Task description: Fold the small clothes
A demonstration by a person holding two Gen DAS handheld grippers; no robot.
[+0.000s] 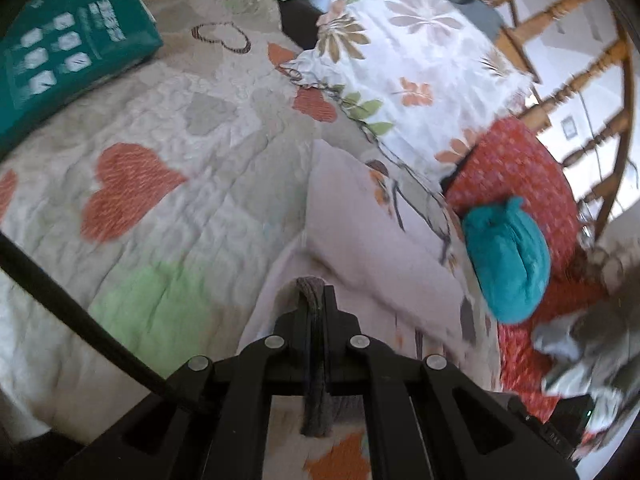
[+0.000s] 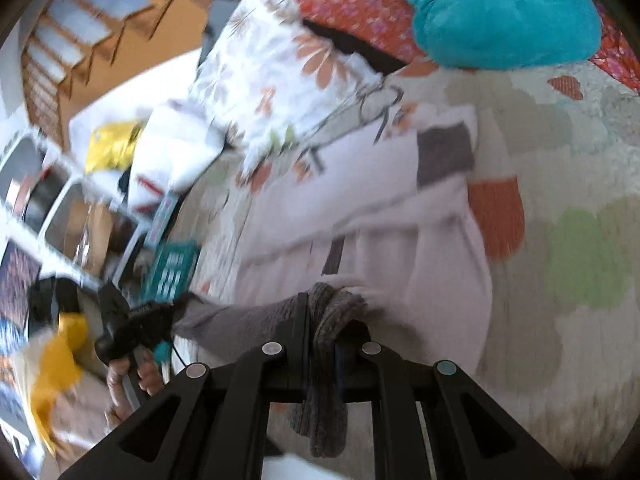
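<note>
Work surface is a bed under a quilted heart-print coverlet (image 1: 168,128). In the left wrist view, from left: a green printed bag (image 1: 68,48) at the far edge, a floral pillow (image 1: 400,64), a red patterned cushion (image 1: 520,184) bearing a teal bundle (image 1: 508,260), and wooden railings (image 1: 580,80) beyond. The left gripper (image 1: 314,296) is clamped on a grey knitted garment (image 1: 316,412). The right gripper (image 2: 324,308) is likewise clamped on it, above a pale folded cloth (image 2: 380,208). White shelving (image 2: 60,208) stands at the left of the right wrist view.
</note>
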